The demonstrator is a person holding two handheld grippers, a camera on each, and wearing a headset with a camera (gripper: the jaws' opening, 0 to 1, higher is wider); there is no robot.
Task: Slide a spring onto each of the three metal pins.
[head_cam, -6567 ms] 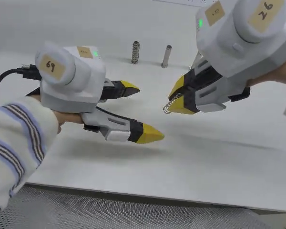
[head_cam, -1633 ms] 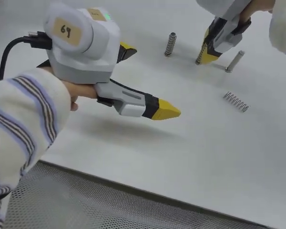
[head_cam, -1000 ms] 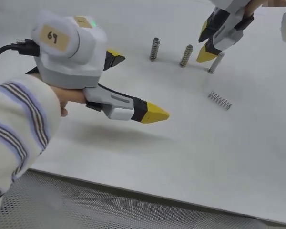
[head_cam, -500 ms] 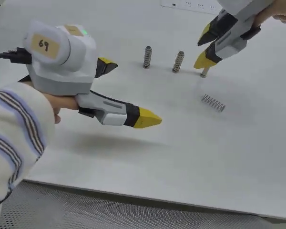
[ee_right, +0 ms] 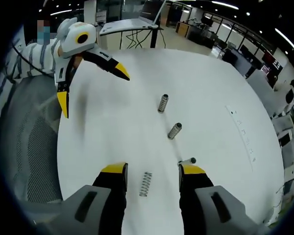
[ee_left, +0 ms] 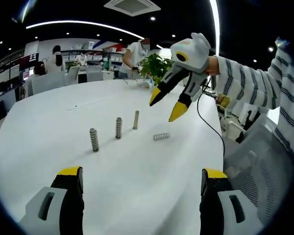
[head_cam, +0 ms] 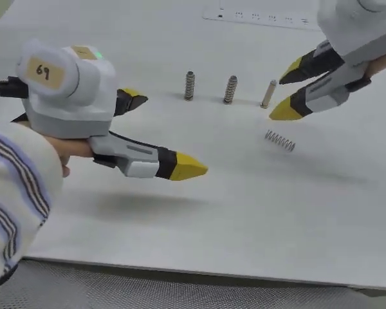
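Two metal pins stand on the white table [head_cam: 257, 212], each with a spring on it: the left one [head_cam: 189, 85] and the middle one [head_cam: 230, 89]. The third pin [head_cam: 268, 94] is bare. A loose spring [head_cam: 280, 140] lies flat in front of it. My right gripper [head_cam: 280, 98] hovers open and empty just right of the bare pin, above the loose spring [ee_right: 146, 184], which lies between its jaws in its own view. My left gripper [head_cam: 161, 133] is held open and empty at the left, well short of the pins [ee_left: 118, 128].
A long white strip [head_cam: 264, 17] lies at the table's far side. The table's front edge [head_cam: 180, 269] runs below the left gripper, with grey mesh under it. Office desks, chairs and people stand far behind.
The right gripper has let go of the spring it carried, which now sits on the middle pin, and has drawn back right, open. The left gripper has kept its pose.
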